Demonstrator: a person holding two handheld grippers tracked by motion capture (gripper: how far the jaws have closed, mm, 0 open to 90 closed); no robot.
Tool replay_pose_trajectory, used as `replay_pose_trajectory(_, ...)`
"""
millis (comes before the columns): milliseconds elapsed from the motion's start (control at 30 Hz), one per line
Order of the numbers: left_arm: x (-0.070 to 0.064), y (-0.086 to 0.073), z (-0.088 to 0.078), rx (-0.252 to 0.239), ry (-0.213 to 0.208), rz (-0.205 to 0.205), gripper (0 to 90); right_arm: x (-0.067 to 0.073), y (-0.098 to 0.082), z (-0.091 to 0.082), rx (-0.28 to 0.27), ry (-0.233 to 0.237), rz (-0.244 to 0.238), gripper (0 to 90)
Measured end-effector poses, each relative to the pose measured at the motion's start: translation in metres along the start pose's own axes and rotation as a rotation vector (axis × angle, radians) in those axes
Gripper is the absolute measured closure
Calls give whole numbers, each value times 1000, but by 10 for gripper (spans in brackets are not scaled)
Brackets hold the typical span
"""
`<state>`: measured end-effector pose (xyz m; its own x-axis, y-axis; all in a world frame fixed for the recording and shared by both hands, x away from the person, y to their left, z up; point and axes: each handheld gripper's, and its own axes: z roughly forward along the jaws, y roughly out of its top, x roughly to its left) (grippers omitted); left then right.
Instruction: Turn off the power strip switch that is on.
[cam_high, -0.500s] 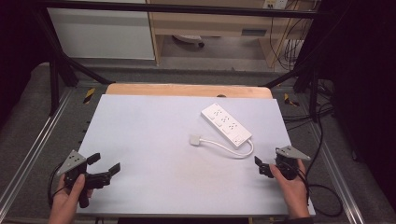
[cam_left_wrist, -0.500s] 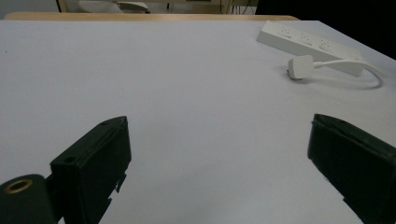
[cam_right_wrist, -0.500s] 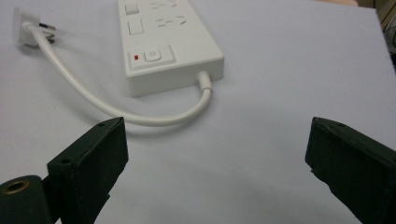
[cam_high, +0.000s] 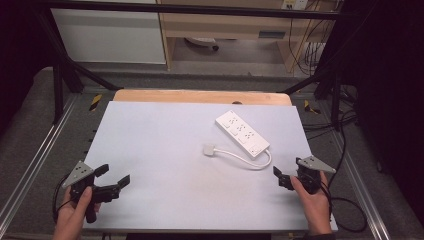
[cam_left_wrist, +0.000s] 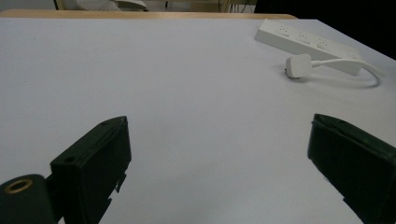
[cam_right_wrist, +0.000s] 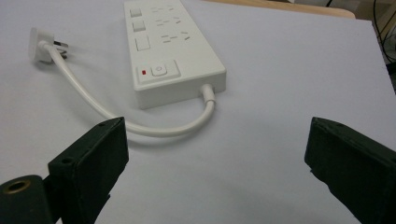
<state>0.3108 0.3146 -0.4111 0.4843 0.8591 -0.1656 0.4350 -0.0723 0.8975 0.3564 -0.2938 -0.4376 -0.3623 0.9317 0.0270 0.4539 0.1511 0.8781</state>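
One white power strip (cam_high: 243, 134) lies on one table (cam_high: 165, 150), with one cord (cam_high: 250, 161) ending in one plug (cam_high: 209, 149). The strip carries one rocker switch (cam_right_wrist: 158, 71) with one red indicator, and three socket groups, counted in the right gripper view. Two handheld grippers are present: one left gripper (cam_high: 113, 179) and one right gripper (cam_high: 278, 176), each with two black jaws.
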Motion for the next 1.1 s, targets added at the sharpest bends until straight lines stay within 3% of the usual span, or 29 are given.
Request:
replay_pose_trajectory(167,1,-1,0,5,2,-1,62,1,3,-1,-20,-27,-12,48)
replay_pose_trajectory(333,0,0,0,-2,-4,-4,62,-1,4,-4,-35,-31,11,45)
replay_pose_trajectory(533,-1,0,1,1,-14,-1,62,1,9,-8,-49,-13,28,34)
replay_pose_trajectory(800,-1,0,1,7,-28,-5,63,7,18,-10,-46,9,11,43)
replay_pose_trajectory(967,-1,0,1,2,-30,-2,64,10,22,-12,-44,57,70,37)
replay_pose_trajectory(1100,-1,0,1,6,-38,5,65,14,27,-12,-41,46,50,34)
